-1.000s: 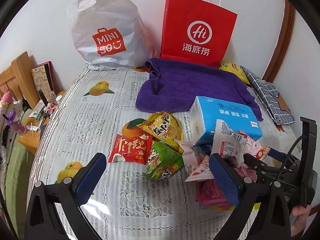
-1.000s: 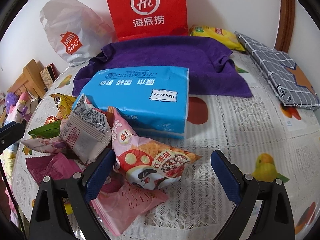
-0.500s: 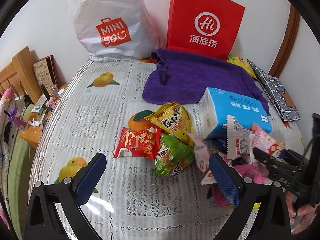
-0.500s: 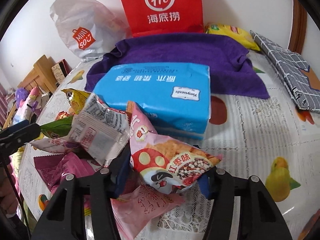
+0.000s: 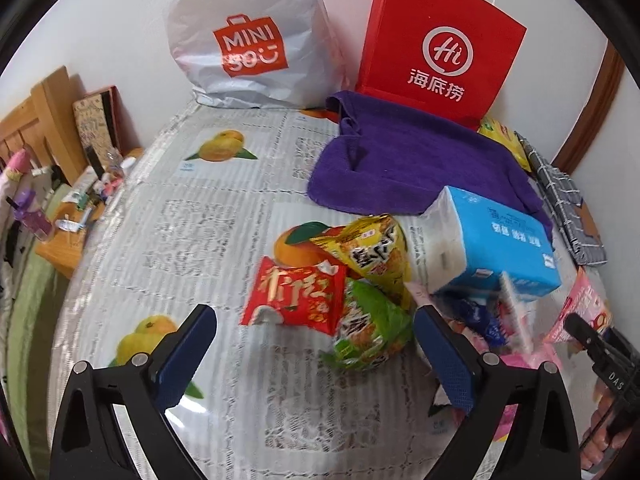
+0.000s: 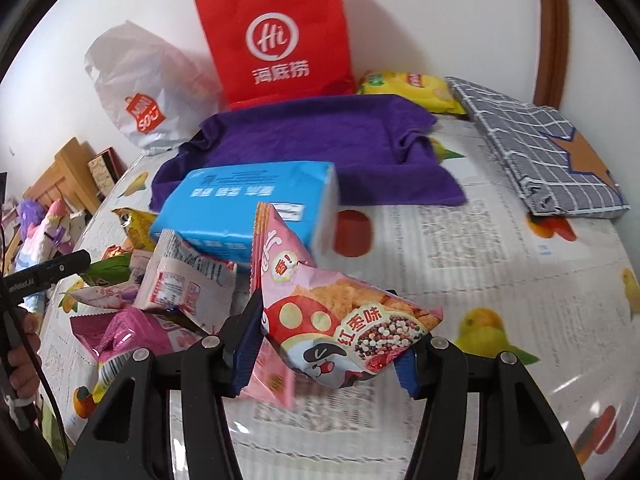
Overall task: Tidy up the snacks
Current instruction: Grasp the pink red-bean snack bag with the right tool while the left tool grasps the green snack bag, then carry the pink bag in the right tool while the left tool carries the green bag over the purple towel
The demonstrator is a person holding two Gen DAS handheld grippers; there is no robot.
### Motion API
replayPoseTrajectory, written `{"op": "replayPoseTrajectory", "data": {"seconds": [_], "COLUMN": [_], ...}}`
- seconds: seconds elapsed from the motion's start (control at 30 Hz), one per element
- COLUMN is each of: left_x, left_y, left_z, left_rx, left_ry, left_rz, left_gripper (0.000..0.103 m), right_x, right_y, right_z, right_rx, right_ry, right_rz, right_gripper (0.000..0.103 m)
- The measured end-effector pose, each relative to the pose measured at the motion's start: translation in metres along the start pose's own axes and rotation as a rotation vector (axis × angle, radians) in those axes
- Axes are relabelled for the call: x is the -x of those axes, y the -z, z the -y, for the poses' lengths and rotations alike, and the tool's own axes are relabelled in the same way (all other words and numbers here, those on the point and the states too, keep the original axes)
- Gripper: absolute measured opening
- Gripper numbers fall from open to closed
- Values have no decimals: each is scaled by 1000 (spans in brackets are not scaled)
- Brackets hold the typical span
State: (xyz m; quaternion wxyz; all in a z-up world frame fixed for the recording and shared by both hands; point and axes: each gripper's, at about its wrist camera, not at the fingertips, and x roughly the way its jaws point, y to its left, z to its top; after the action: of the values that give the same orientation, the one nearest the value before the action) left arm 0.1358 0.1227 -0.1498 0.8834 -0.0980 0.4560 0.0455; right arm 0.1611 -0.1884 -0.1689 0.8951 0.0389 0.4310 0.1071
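While clamped: pink snack bag (image 6: 340, 320).

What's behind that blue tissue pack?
Behind the tissue pack lies a purple towel, then a red paper bag standing against the wall. Whatever sits under the towel is covered, and the bag's contents cannot be seen.

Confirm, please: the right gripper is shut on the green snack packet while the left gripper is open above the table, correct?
Not quite: the right wrist view shows the right gripper shut on the pink snack packet, not the green snack packet. The left gripper is open above the table.
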Motion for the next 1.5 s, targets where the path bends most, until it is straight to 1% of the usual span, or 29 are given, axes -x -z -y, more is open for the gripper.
{"op": "replayPoseTrajectory", "data": {"seconds": [0.07,0.17,0.23,0.27,0.3,0.33,0.4,0.53,0.6,0.63,0.67,0.7,0.77,0.8,0.83,0.87,1.07,1.2,1.4,1.5], "left_x": [-6,-16,-24,-26,-30,-35,-38,-42,-42,-42,-42,-41,-37,-36,-33,-30,-10,8,37,53], "left_y": [-2,-4,-3,-2,-2,-1,0,1,2,3,3,4,6,7,8,10,17,23,28,29], "left_z": [5,13,18,20,22,24,25,28,30,31,31,31,29,28,27,25,21,17,9,9], "left_rx": [-11,-36,-47,-51,-58,-69,-71,-80,-93,-100,-105,-108,-108,-109,-108,-102,-94,-91,-62,-54], "left_ry": [10,21,42,48,51,48,61,47,40,40,47,72,84,84,91,97,75,44,50,73], "left_rz": [-10,-32,-61,-70,-82,-98,-102,-99,-95,-95,-98,-105,-107,-105,-105,-102,-69,-33,3,19], "left_gripper": [96,89,77,74,68,65,65,66,65,62,56,48,43,37,35,35,35,34,34,34], "right_x": [0,-1,-2,-2,-2,-3,-6,-12,-13,-14,-13,-11,-7,-2,1,4,27,44,70,82], "right_y": [1,3,3,4,4,5,5,8,10,10,10,11,10,10,10,9,8,9,9,8], "right_z": [6,14,18,19,20,20,21,21,22,22,22,22,20,20,19,20,23,21,14,10], "right_rx": [-10,-23,-31,-32,-32,-32,-31,-34,-40,-40,-41,-41,-38,-34,-36,-40,-62,-54,-45,-46], "right_ry": [10,24,34,37,42,45,50,49,46,43,41,44,49,50,51,49,44,47,34,26], "right_rz": [0,-7,-11,-13,-15,-16,-25,-54,-66,-73,-76,-71,-57,-46,-41,-36,4,34,73,90], "right_gripper": [56,56,56,56,56,56,56,57,57,57,56,56,55,55,55,55,55,55,55,55]}}
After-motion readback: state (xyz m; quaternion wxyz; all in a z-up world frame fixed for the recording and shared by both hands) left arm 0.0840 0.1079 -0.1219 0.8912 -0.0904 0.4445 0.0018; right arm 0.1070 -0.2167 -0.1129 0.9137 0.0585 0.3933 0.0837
